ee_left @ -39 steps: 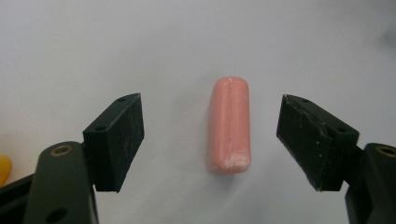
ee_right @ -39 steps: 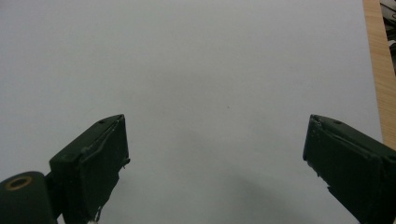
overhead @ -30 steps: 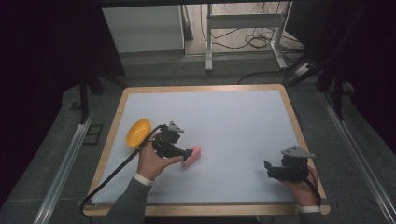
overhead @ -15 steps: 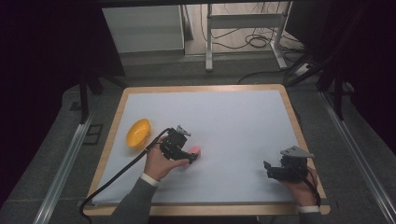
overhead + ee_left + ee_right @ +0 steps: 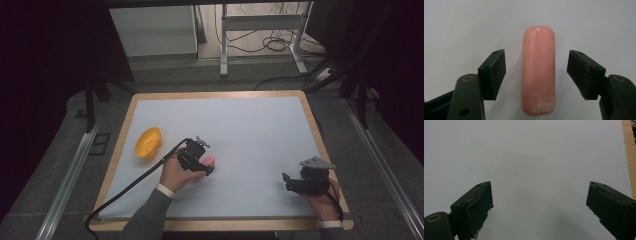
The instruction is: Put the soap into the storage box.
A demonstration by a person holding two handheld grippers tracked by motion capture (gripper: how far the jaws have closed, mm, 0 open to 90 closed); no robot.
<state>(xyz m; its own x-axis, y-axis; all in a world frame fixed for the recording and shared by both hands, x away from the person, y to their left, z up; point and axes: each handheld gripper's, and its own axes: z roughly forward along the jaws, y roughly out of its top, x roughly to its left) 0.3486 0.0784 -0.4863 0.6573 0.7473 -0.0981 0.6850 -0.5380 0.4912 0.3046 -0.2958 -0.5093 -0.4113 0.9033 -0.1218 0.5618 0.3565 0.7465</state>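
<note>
A pink sausage-shaped object (image 5: 538, 72) lies on the white table sheet, lengthwise between the jaws of my left gripper (image 5: 536, 73). The jaws have just been closing on it, but a gap shows on each side, so the pads do not touch it. In the high view the left gripper (image 5: 200, 162) covers most of the pink sausage (image 5: 209, 161) left of the table's middle. My right gripper (image 5: 289, 182) rests near the front right corner, open, with only bare sheet between its jaws (image 5: 539, 207).
A yellow bowl (image 5: 148, 142) lies on the left part of the sheet (image 5: 240, 125). The wooden table rim (image 5: 119, 150) frames the sheet; its right edge (image 5: 629, 150) shows in the right gripper view. A black cable (image 5: 125, 192) trails from the left gripper over the front edge.
My left gripper moved right and down over the pink sausage, covering most of it, and its jaws narrowed around it. The right gripper stayed in place.
</note>
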